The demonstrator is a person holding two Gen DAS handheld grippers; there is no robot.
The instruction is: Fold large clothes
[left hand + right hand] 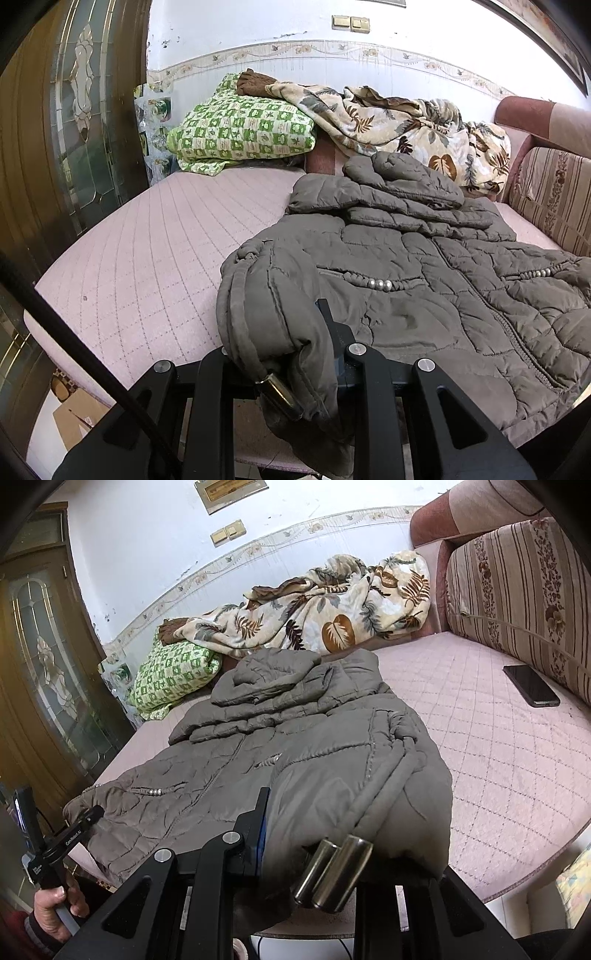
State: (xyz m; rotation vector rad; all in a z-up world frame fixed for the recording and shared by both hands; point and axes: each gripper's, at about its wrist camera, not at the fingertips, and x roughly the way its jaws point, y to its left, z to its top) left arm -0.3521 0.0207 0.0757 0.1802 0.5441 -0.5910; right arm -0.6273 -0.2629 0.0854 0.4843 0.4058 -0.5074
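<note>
Our left gripper (291,354) is clamped on the near left hem corner of the grey quilted puffer jacket (424,295), and our right gripper (317,834) is closed over the opposite hem corner, fabric bunched thick between the jaws. The jacket lies front up on the pink quilted mattress (155,243), hood towards the wall.

The risk we see is the slippery padded shell sliding out of one grip as we carry the hem up, leaving a skewed fold. The metal drawstring toggles (332,871) dangling at the right grip could snag the jaws. The hood may also drag into the leaf-print blanket (325,616) behind it.
</note>
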